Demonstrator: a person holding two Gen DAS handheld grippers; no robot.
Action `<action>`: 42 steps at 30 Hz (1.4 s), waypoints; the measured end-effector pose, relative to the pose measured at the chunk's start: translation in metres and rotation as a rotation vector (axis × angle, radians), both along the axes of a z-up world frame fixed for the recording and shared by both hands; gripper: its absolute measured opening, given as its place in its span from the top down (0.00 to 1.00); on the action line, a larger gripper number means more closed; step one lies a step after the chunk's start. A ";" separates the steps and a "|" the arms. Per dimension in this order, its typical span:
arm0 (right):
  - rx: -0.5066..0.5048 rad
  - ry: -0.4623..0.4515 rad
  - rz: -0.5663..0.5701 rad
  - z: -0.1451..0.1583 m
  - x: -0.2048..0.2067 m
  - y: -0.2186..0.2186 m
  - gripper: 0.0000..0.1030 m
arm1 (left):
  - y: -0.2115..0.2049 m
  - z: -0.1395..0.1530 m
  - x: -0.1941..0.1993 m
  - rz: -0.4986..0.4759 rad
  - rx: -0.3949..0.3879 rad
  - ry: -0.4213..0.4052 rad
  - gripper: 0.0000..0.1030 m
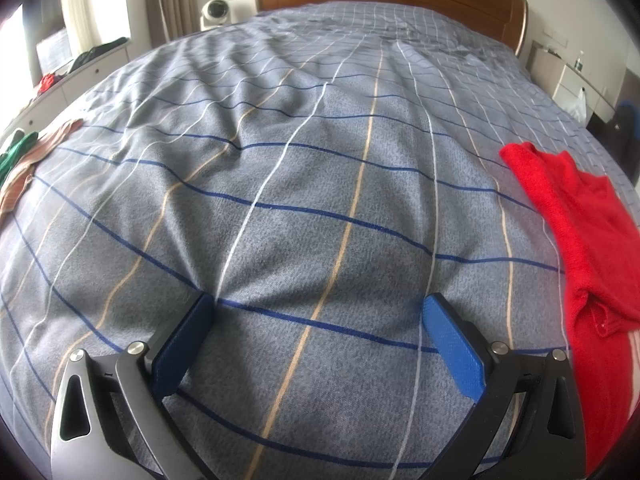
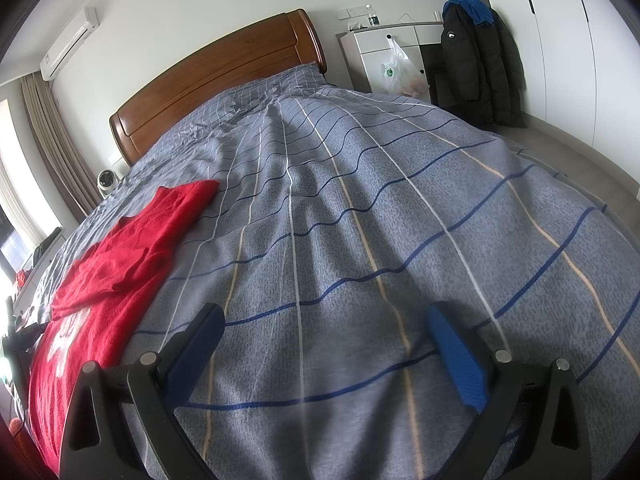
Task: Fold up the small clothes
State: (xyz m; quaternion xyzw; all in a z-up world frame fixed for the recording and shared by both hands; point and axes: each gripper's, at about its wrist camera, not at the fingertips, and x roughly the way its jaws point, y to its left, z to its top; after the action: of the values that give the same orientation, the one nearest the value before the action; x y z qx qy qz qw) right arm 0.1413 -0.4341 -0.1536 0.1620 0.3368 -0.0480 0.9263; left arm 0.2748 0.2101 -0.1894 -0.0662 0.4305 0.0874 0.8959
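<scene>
A small red knitted garment (image 1: 584,236) lies on the bed at the right edge of the left wrist view, partly folded over itself. The same red garment (image 2: 108,268) runs along the left side of the right wrist view, with white lettering near its lower end. My left gripper (image 1: 320,304) is open just above the bare bedcover, to the left of the garment, with nothing between its blue pads. My right gripper (image 2: 326,314) is open too, over bare bedcover to the right of the garment.
The grey-blue checked bedcover (image 1: 304,160) is rumpled. A striped cloth (image 1: 36,160) and a green cloth (image 1: 16,152) lie at the bed's left edge. A wooden headboard (image 2: 224,72) stands at the far end, with a dark coat (image 2: 476,64) hanging at the right.
</scene>
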 end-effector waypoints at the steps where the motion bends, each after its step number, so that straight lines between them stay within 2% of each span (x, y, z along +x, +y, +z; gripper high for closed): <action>1: 0.000 0.000 0.000 0.000 0.000 0.000 0.03 | 0.000 0.000 0.000 0.000 0.000 0.000 0.00; 33: -0.002 0.004 0.000 0.000 0.000 0.001 0.03 | -0.002 0.002 0.002 0.003 0.011 0.010 0.00; 35: -0.009 0.011 -0.001 0.000 0.001 0.003 0.03 | 0.002 0.005 0.006 0.008 -0.011 0.037 0.00; 38: -0.012 0.023 0.006 0.001 0.003 0.005 0.01 | 0.008 0.013 -0.005 -0.006 -0.085 0.076 0.01; 41: -0.007 0.077 0.026 0.017 0.004 0.008 0.02 | 0.002 0.035 -0.055 -0.078 -0.222 0.078 0.01; 42: 0.025 0.064 0.047 0.028 -0.002 0.011 0.02 | -0.006 0.046 -0.084 -0.152 -0.300 0.071 0.01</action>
State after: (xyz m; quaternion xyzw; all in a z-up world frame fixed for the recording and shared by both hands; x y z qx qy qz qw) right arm 0.1390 -0.4232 -0.1256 0.1638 0.3704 -0.0271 0.9139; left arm 0.1909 0.2042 -0.1434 -0.1632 0.4740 -0.0436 0.8642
